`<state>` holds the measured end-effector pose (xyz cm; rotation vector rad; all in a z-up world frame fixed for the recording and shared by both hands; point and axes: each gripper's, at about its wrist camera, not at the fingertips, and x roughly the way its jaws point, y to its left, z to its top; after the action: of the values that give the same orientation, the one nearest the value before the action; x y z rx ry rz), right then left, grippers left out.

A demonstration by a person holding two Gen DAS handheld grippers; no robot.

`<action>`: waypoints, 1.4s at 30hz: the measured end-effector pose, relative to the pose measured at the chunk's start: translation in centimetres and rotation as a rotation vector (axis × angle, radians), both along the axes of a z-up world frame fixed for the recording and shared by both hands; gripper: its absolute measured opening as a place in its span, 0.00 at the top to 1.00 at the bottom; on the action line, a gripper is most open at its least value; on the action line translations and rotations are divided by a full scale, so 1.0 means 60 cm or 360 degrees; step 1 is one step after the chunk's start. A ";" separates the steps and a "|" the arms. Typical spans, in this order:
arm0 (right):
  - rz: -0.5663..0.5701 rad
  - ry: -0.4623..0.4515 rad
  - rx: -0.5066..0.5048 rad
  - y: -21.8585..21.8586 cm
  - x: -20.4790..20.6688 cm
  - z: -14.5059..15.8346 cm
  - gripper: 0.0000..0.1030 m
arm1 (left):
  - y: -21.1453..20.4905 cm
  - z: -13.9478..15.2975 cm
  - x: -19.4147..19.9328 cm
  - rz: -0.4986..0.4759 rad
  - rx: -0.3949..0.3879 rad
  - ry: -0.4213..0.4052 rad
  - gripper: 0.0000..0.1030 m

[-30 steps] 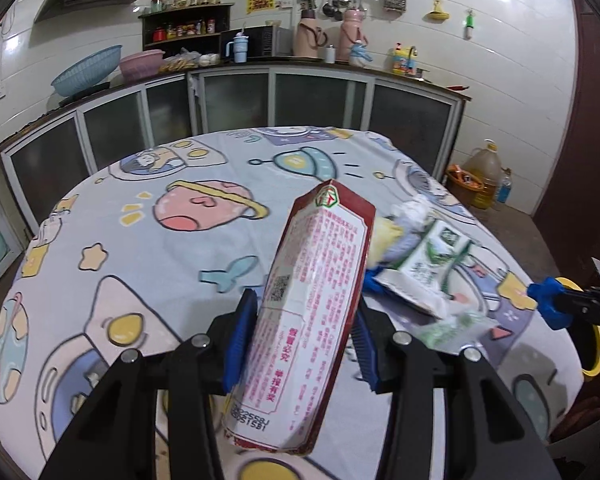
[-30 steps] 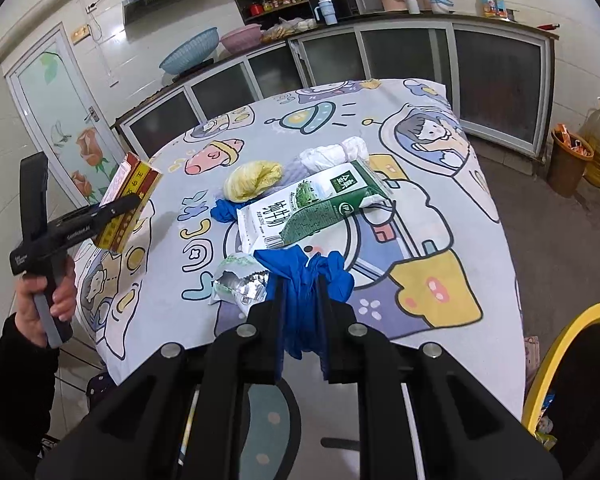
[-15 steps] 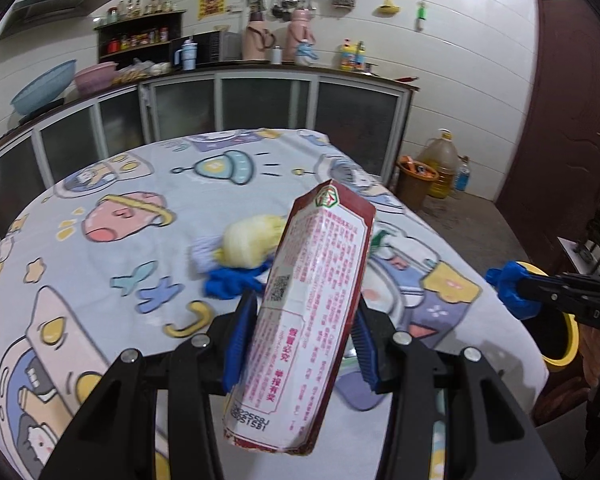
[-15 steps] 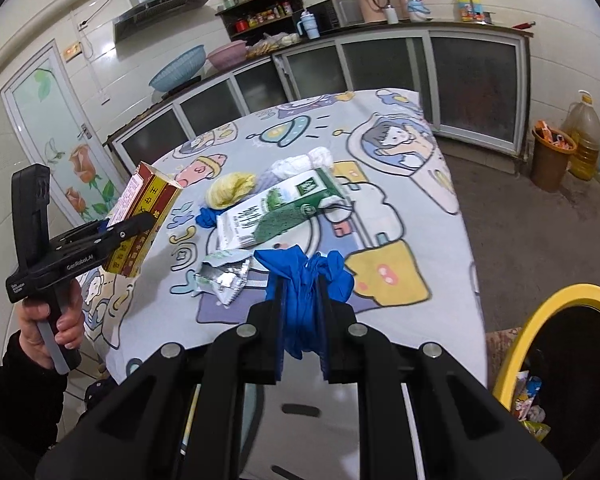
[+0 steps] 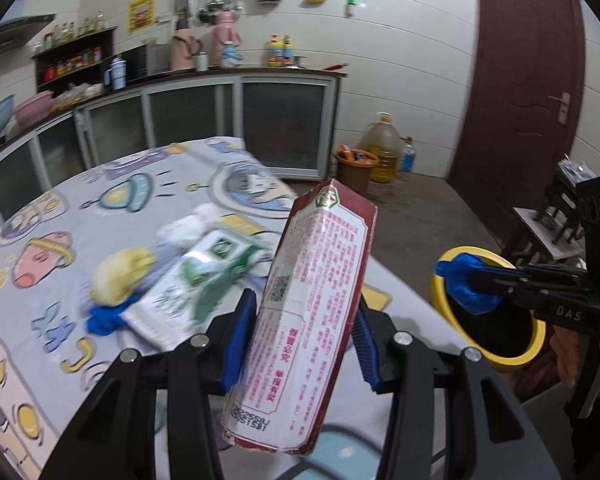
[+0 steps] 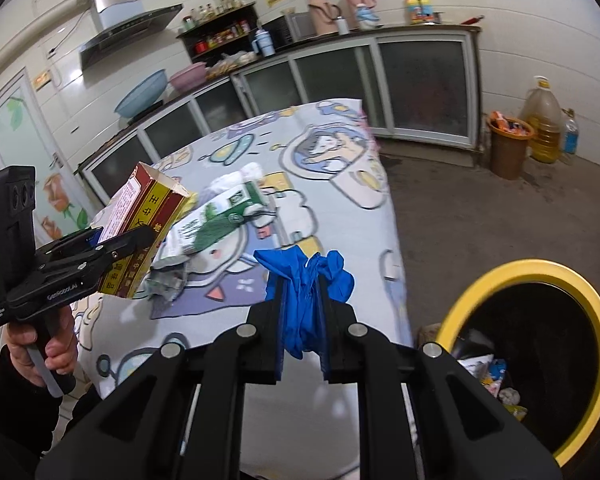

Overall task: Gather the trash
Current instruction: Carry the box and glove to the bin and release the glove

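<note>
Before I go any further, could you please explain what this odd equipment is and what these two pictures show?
A person holds a handheld gripper in each hand, each carrying a fisheye camera that looks along its fingers. The left camera shows the left gripper clamped on a red and white carton. The right camera shows the right gripper clamped on a crumpled blue glove, near a yellow-rimmed trash bin. On the cartoon-print tablecloth lie a green and white carton, a yellow wad, white crumpled trash and a foil wrapper.

Red carton (image 5: 308,312) (tilted), blue glove (image 6: 306,300)
</note>
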<state>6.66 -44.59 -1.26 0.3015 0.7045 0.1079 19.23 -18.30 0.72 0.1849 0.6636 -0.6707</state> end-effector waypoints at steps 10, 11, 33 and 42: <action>-0.0243 0.0009 0.0020 -0.104 -0.043 -0.022 0.87 | -0.150 -0.014 -0.030 -0.0267 -0.0012 0.0036 0.58; -0.0261 0.0012 0.0022 -0.112 -0.046 -0.023 0.87 | -0.159 -0.015 -0.033 -0.0282 -0.0013 0.0037 0.58; -0.0656 0.0113 0.0062 -0.243 -0.119 -0.097 0.87 | -0.358 -0.061 -0.091 -0.0562 0.0077 0.0099 0.57; -0.0751 0.0178 0.0098 -0.270 -0.126 -0.118 0.87 | -0.397 -0.087 -0.089 -0.0574 0.0091 0.0177 0.56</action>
<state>-0.90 -60.78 -8.35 0.5278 0.7249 -0.3388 13.89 -42.10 -4.52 0.3266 0.7648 -1.0141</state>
